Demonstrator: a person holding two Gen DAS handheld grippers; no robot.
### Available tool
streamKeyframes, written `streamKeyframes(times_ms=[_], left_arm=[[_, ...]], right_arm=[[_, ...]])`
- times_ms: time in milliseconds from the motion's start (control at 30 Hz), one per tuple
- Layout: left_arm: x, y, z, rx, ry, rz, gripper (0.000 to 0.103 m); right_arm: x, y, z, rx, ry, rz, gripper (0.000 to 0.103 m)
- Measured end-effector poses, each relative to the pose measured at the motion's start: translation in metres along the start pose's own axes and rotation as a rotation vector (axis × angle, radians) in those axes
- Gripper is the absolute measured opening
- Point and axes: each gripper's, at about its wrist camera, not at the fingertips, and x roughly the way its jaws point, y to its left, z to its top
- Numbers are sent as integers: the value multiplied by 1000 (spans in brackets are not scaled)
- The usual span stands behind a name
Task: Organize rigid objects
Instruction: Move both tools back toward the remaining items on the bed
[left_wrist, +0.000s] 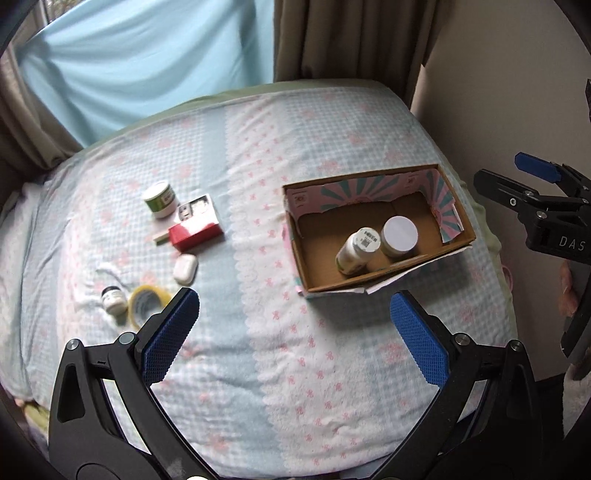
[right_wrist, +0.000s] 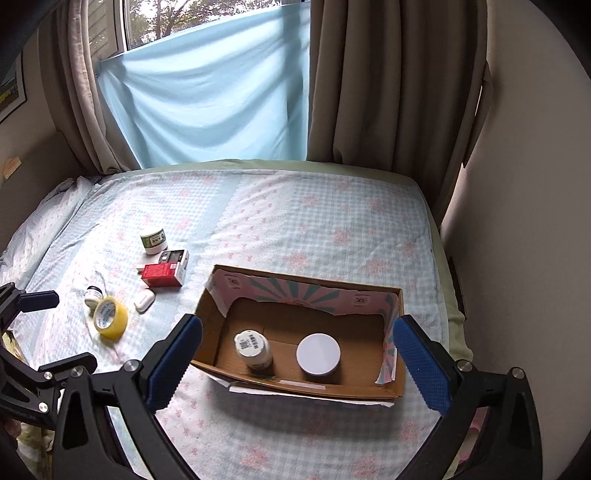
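curtains and a pale blue sheet are hanging behind the bed (right_wrist: 295, 206), whose soft checked cover is carrying everything. toward its right edge the box (right_wrist: 391, 391) is sitting open, holding a bottle (right_wrist: 255, 349) and a white-lidded jar (right_wrist: 318, 354) side by side, upright. near the left edge six loose things are waiting: a red carton (left_wrist: 197, 232), green jar (left_wrist: 160, 198), tape (right_wrist: 109, 314), earbud case (left_wrist: 185, 269), a small jar (left_wrist: 112, 295), plus a flat item behind the carton, too blurred to name. the left gripper (left_wrist: 295, 317) and right gripper (right_wrist: 297, 339) are both hanging wide open, gripping nothing.

i'm judging the bedding risky: jars could be tipping on it, and the tape could be rolling off. the right gripper is reading "das"; other labels are staying illegible.
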Motion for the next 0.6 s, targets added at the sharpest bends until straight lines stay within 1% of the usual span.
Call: streamKeyframes(times_ms=[100,200,333,400,467,600], left_arm=[[-20,30,-17,-44,-18,28,103],[-34,64,-34,-98,-16,57,103],[-50,111,-52,-176,-23,66,103],[-53,136,-58,-211,-24,71,103],[-57,160,-62,-244,-28,79,103],[-59,208,-67,-308,-30,92,103]], right_arm=[[-11,23,6,-12,-5,25,103],[-18,48,12,-18,-3,55,103],[-25,84,21,-29,0,81,103],[-24,103,28,-38,6,108,103],[-21,124,35,-70,11,136,103],[-7,164,52,-167,24,163,103]])
